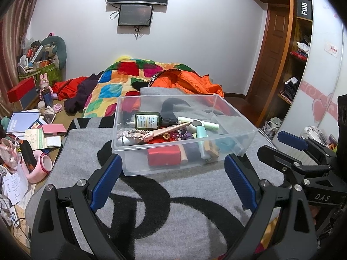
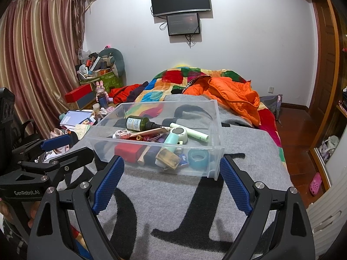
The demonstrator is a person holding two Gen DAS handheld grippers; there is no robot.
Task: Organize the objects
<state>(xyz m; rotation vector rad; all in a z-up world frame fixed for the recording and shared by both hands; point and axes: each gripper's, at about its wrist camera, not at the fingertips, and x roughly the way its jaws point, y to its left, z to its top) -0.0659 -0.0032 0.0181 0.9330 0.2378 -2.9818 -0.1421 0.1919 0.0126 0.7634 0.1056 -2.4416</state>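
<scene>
A clear plastic bin (image 1: 184, 134) sits on the grey blanket (image 1: 173, 205) just ahead of both grippers, and the small things to be sorted lie heaped inside it. A dark green bottle (image 1: 148, 120) lies on its side at the far end of the heap, with a pink stick (image 1: 171, 129) across the middle, a red box (image 1: 164, 156) at the near wall and a pale green tube (image 1: 198, 122) behind.

The left gripper (image 1: 173, 179) hangs short of the bin's near wall with its blue pads spread wide, holding nothing. The right gripper (image 2: 171, 184) does the same from the other side, jaws released and bare.

With everything loose in one container and both tools free, the scene fits either a pile waiting to be picked apart or a pile just gathered in; the pictures do not settle which.

The right wrist view shows what the left hides behind the bin's near corner: a roll of teal tape (image 2: 198, 157), a small blue packet (image 2: 184, 159) and a worn brown block (image 2: 168, 157). It also shows a hand mirror (image 2: 179, 135) more plainly. The left wrist view alone shows the clutter of papers (image 1: 36, 130) beyond that gripper's left side, and the right gripper's body at its own right edge.
</scene>
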